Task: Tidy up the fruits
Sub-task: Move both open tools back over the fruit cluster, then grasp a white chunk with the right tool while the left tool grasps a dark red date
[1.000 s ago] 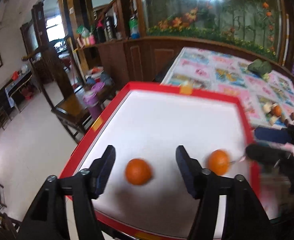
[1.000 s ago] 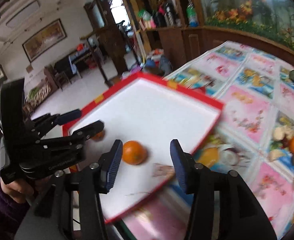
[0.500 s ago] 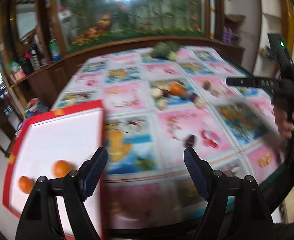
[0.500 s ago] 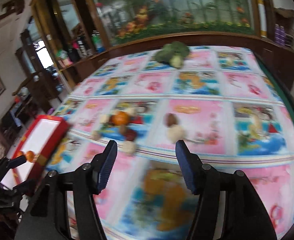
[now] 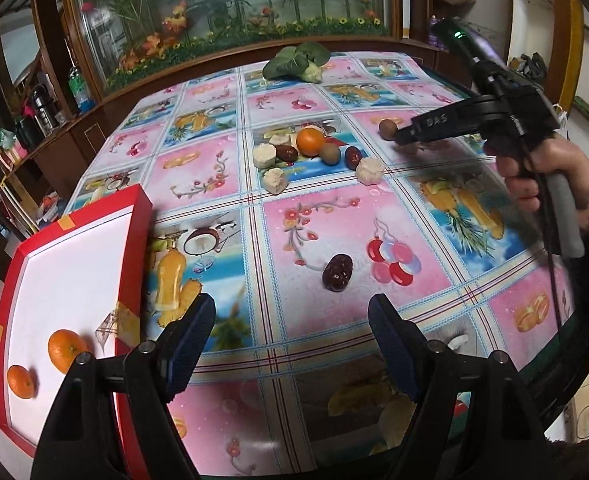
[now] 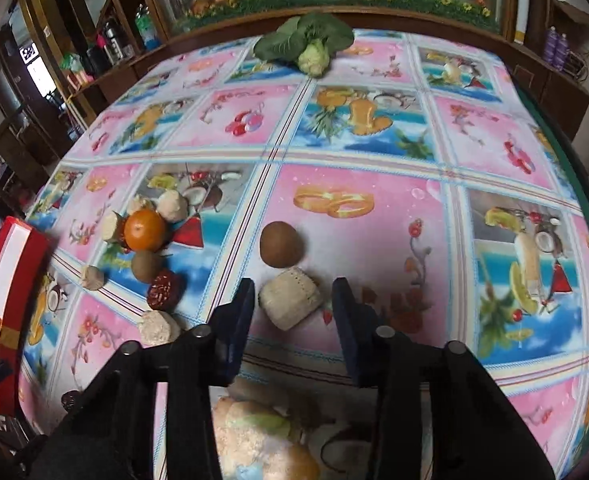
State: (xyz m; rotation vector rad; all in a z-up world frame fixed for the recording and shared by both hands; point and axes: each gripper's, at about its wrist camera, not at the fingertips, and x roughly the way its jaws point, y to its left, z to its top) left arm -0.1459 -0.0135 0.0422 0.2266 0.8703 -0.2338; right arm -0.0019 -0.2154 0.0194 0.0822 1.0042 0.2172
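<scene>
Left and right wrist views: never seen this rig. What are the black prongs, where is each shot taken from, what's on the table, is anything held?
No robot arm here: a person holds a handheld gripper in each hand, each with a fisheye camera looking along its two fingers. The black prongs at the bottom of each picture are those fingers.

In the left wrist view, the left gripper is open and holds nothing. At the right edge is the person's hand holding the other gripper.

In the right wrist view, the right gripper is open, with a pale chunk lying between its fingers, not clamped.

On the patterned tablecloth lie an orange, kiwis, dark red dates, more pale chunks and a leafy vegetable. The red tray already has two oranges.
</scene>
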